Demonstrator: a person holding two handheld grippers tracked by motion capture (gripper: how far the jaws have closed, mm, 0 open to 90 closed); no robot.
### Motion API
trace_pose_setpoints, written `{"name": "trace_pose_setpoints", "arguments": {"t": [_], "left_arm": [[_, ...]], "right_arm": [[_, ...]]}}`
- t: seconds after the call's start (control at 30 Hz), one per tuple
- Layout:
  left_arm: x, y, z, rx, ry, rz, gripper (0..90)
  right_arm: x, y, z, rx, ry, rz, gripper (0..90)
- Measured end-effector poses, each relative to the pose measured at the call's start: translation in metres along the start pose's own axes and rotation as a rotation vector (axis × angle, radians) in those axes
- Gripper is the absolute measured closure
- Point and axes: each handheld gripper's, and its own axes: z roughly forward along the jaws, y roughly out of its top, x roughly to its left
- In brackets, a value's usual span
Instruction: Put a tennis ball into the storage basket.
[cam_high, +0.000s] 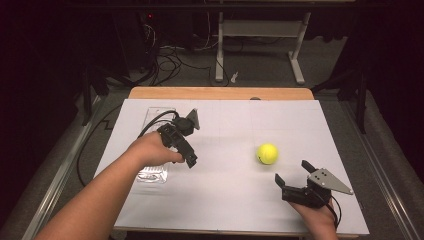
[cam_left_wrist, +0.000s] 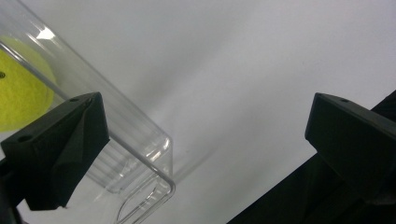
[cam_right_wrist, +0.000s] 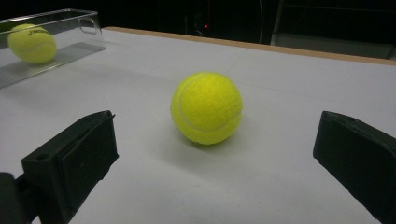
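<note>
A yellow tennis ball (cam_high: 267, 153) lies loose on the white sheet, right of centre. My right gripper (cam_high: 293, 172) rests just in front of it, open, and its own view shows the ball (cam_right_wrist: 207, 107) ahead of the jaws, apart from both. A clear plastic box (cam_high: 154, 116) lies at the left, and a second tennis ball (cam_right_wrist: 31, 43) sits inside it. My left gripper (cam_high: 189, 159) is by the box's right side, open with nothing between its jaws. In the left gripper view (cam_left_wrist: 205, 112) the box's corner (cam_left_wrist: 144, 144) and its ball (cam_left_wrist: 18, 93) lie beside the left jaw.
The white sheet (cam_high: 225, 200) covers a table with a wooden far edge (cam_high: 220, 93). Beyond it are a dark floor, cables (cam_high: 167, 57) and a white desk frame (cam_high: 260, 30). A metal rail (cam_high: 55, 175) runs along the left side.
</note>
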Motion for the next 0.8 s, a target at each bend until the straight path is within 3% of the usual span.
{"name": "trace_pose_setpoints", "arguments": {"t": [0.33, 0.8], "left_arm": [[-0.009, -0.001, 0.001, -0.009, -0.018, 0.018, 0.7], [-0.037, -0.008, 0.006, 0.001, -0.050, 0.092, 0.7]], "right_arm": [[0.000, 0.000, 0.000, -0.001, -0.002, -0.003, 0.2], [-0.001, 0.002, 0.002, -0.007, -0.007, 0.012, 0.2]]}}
